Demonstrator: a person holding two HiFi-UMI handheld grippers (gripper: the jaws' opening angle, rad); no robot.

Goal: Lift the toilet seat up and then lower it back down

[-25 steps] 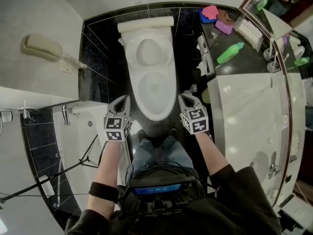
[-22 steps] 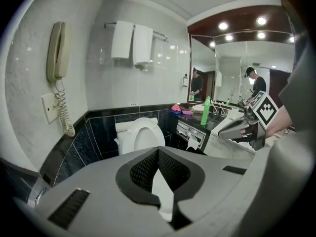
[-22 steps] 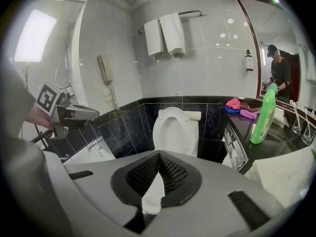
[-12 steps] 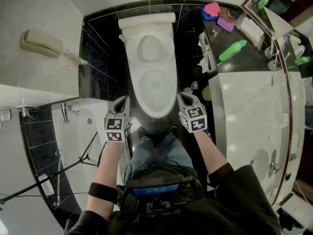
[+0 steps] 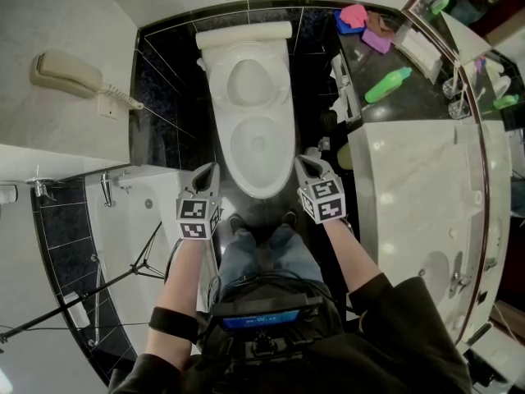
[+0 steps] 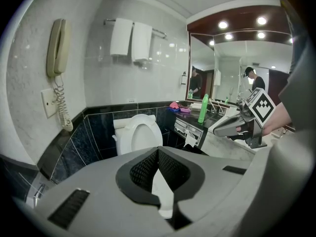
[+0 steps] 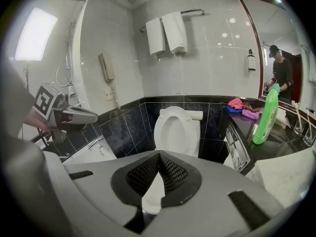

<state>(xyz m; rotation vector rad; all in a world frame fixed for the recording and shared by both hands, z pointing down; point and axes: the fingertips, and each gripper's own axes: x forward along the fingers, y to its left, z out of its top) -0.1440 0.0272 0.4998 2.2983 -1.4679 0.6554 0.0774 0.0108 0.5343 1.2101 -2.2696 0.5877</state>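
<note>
The white toilet [image 5: 261,150] stands against the black tiled wall, its seat [image 5: 248,80] raised and leaning back on the cistern. The raised seat also shows in the left gripper view [image 6: 139,135] and the right gripper view [image 7: 174,127]. My left gripper [image 5: 205,173] hangs just left of the bowl's front rim, and my right gripper [image 5: 305,164] just right of it. Neither touches the toilet. Both are shut with nothing between the pads, as seen along the left gripper [image 6: 158,152] and the right gripper [image 7: 159,154].
A wall phone [image 5: 70,76] hangs at the left. A black counter with a green bottle [image 5: 386,86] and pink cloths [image 5: 354,17] runs along the right, beside the marble basin top [image 5: 418,187]. A bathtub [image 5: 131,220] and a tripod [image 5: 98,290] are at lower left.
The head view has shifted slightly, so the toilet sits a little higher in the picture. Both grippers stay shut at either side of the bowl's front.
</note>
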